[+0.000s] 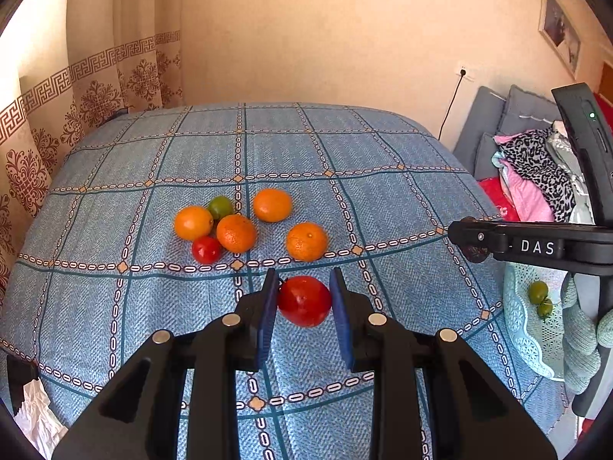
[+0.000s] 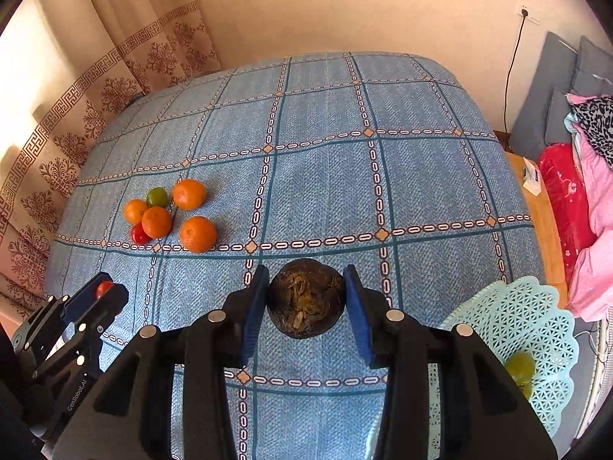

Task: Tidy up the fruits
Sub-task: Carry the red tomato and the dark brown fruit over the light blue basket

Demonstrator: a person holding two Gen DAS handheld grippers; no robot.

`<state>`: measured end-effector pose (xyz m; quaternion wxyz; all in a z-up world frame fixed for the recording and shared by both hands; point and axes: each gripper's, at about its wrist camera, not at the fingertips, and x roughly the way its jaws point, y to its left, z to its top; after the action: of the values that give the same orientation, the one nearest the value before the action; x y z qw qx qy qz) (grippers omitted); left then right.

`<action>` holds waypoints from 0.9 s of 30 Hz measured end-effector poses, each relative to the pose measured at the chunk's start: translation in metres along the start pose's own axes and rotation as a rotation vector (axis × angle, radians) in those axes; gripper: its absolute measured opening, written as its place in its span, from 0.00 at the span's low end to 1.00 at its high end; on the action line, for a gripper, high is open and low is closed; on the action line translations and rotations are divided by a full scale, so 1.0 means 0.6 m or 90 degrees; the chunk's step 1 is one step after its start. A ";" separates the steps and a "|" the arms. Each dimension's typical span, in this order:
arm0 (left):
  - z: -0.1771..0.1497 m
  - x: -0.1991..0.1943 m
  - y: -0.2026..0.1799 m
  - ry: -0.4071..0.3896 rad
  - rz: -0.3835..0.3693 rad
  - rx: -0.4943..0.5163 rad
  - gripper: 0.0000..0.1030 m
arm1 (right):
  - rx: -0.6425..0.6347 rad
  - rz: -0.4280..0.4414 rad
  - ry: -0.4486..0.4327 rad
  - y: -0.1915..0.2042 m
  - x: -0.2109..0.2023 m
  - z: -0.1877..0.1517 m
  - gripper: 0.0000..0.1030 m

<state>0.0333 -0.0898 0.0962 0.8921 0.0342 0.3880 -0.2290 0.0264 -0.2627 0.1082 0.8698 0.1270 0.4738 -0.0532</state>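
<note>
My left gripper (image 1: pixel 303 299) is shut on a red tomato (image 1: pixel 304 302), held above the blue checked tablecloth (image 1: pixel 345 145). My right gripper (image 2: pixel 306 299) is shut on a dark, rotten-looking round fruit (image 2: pixel 305 298) with a brownish torn top. On the cloth lies a cluster of several oranges (image 1: pixel 235 232) with a green fruit (image 1: pixel 220 207) and a small red tomato (image 1: pixel 206 249); the same oranges (image 2: pixel 198 234) show at the left in the right wrist view. The left gripper (image 2: pixel 101 291) appears there at the lower left, tomato between its pads.
A pale turquoise lattice basket (image 2: pixel 536 329) with green fruits (image 2: pixel 520 366) sits at the table's right edge; this basket (image 1: pixel 528 329) also shows beside the right gripper's body (image 1: pixel 536 247). Clothes and cushions (image 1: pixel 536 168) lie to the right. Curtains (image 1: pixel 76 107) hang at the left, crumpled paper (image 1: pixel 36 414) below.
</note>
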 end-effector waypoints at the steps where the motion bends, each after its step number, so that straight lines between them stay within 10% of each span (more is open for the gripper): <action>1: 0.001 -0.004 -0.006 -0.001 -0.006 0.004 0.27 | 0.004 0.004 -0.008 -0.010 -0.015 -0.006 0.40; 27: -0.009 -0.099 -0.189 -0.041 -0.116 0.138 0.27 | 0.107 0.032 -0.135 -0.183 -0.198 -0.143 0.40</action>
<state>-0.0550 -0.1668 0.1476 0.8706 0.0878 0.3338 -0.3506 -0.1314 -0.3486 0.1444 0.9025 0.2051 0.3694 -0.0837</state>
